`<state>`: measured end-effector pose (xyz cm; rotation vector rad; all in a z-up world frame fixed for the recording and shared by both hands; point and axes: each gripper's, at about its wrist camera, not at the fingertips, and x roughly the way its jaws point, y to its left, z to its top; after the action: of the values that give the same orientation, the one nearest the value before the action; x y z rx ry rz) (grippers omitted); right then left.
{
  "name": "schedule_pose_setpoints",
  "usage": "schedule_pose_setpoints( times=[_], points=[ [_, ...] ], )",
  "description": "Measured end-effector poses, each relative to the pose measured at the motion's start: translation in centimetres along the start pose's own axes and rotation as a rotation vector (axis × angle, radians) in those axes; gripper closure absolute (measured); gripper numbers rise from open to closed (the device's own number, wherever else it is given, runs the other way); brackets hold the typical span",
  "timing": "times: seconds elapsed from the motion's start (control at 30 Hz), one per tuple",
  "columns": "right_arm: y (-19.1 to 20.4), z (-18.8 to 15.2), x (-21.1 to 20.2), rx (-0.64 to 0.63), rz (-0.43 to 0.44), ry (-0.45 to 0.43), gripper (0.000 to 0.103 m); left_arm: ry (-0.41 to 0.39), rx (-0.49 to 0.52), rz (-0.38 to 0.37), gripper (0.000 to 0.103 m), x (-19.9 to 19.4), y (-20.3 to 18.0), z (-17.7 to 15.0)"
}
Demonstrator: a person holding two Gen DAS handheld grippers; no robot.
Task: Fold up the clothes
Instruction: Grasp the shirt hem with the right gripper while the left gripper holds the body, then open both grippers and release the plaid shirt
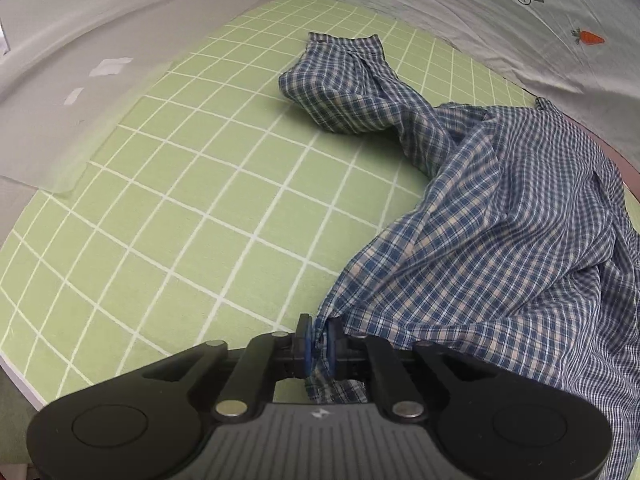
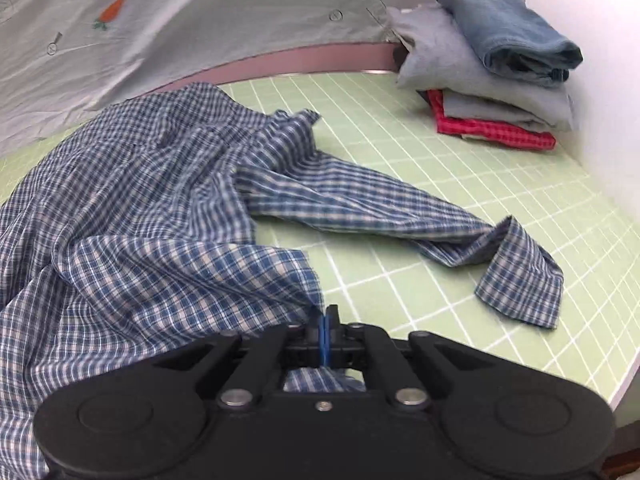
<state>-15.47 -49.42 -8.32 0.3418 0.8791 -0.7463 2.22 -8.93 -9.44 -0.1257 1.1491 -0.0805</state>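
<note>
Shirt, blue plaid, lies rumpled, hem clamped in left tool and right tool.

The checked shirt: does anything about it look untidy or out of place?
Yes. The checked shirt lies crumpled on the green grid mat, not flat. One sleeve is twisted and its cuff is folded over; the other sleeve is bunched up.

Left gripper and right gripper both angle downward, jaws pinched nearly together.
</note>
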Motion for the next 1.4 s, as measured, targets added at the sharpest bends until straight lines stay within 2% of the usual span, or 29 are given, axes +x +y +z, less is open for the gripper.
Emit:
schedule_pose_setpoints(
  times=[0.03,0.07,0.13,0.2,0.23,0.27,0.3,0.33,0.37,0.43,0.47,0.57,0.63,0.7,0.8,0.9,0.93,0.97,1.0,1.03,1.1,1.2,1.27,1.4],
  points=[
    [-0.6,-0.1,0.2,0.011,0.024,0.011,0.089,-0.001,-0.001,0.002,0.08,0.0,-0.1,-0.2],
    [-0.9,-0.3,0.2,0.016,0.043,0.022,0.073,-0.001,-0.005,0.001,0.078,0.0,-0.3,-0.4],
    [-1.4,-0.7,0.5,0.035,0.084,0.042,0.056,-0.001,-0.012,-0.002,0.078,-0.1,-0.5,-0.8],
    [-1.6,-1.1,1.0,0.056,0.134,0.082,0.053,0.003,-0.017,0.005,0.078,0.0,-0.8,-1.2],
    [-1.6,-1.3,1.3,0.058,0.15,0.101,0.054,0.006,-0.02,0.011,0.078,0.1,-0.9,-1.3],
    [-1.6,-1.6,1.5,0.048,0.167,0.114,0.06,0.013,-0.021,0.017,0.084,0.2,-1.0,-1.5],
    [-1.5,-1.8,1.6,0.033,0.174,0.123,0.067,0.022,-0.023,0.022,0.097,0.2,-1.0,-1.6],
    [-1.4,-1.9,1.7,0.017,0.179,0.13,0.086,0.028,-0.028,0.026,0.098,0.1,-0.9,-1.7],
    [-1.5,-2.1,1.6,0.009,0.183,0.129,0.098,0.033,-0.04,0.021,0.099,-0.1,-0.7,-1.8],
    [-2.1,-2.2,1.1,0.001,0.183,0.117,0.101,0.032,-0.074,0.01,0.1,-1.1,0.3,-2.0],
    [-2.4,-2.1,0.8,-0.014,0.157,0.108,0.102,0.028,-0.08,0.01,0.1,-1.8,0.8,-2.1],
    [-3.3,-2.2,-0.6,-0.083,0.081,0.084,0.102,0.014,-0.032,0.045,0.102,-3.8,1.7,-2.7],
    [-4.2,-2.5,-1.2,-0.079,0.078,0.101,0.103,0.036,0.005,0.067,0.102,-4.3,2.1,-3.5],
    [-4.8,-3.1,-1.6,-0.078,0.081,0.131,0.103,0.064,-0.011,0.076,0.102,-4.0,2.8,-4.4],
    [-5.3,-4.3,-1.1,-0.075,0.066,0.174,0.102,0.095,0.003,0.138,0.101,-2.5,2.4,-5.3],
    [-5.7,-4.6,-1.1,-0.059,0.068,0.173,0.1,0.053,0.047,0.177,0.096,-2.9,0.9,-4.9],
    [-5.8,-4.3,-1.2,-0.054,0.068,0.166,0.095,0.031,0.05,0.171,0.092,-3.2,0.4,-4.4],
    [-6.0,-4.0,-1.4,-0.043,0.073,0.151,0.083,0.007,0.047,0.166,0.076,-3.5,0.0,-3.9],
    [-6.2,-3.6,-1.6,-0.03,0.079,0.134,0.075,-0.019,0.04,0.161,0.062,-3.8,-0.3,-3.3],
    [-6.5,-3.3,-1.8,-0.011,0.091,0.119,0.066,-0.048,0.033,0.162,0.056,-4.1,-0.7,-2.7],
    [-7.0,-2.5,-2.0,0.029,0.118,0.09,0.064,-0.095,0.037,0.17,0.043,-4.3,-2.0,-1.4],
    [-7.8,-1.2,-1.6,0.084,0.134,0.055,0.055,-0.127,0.059,0.166,0.031,-3.8,-4.2,0.0],
    [-8.4,-0.4,-1.1,0.095,0.11,0.04,0.051,-0.114,0.081,0.161,0.026,-2.7,-5.8,0.2],
    [-9.7,1.1,0.2,0.111,0.051,0.014,0.049,-0.069,0.126,0.151,0.024,0.1,-8.8,-0.3]
  ],
)
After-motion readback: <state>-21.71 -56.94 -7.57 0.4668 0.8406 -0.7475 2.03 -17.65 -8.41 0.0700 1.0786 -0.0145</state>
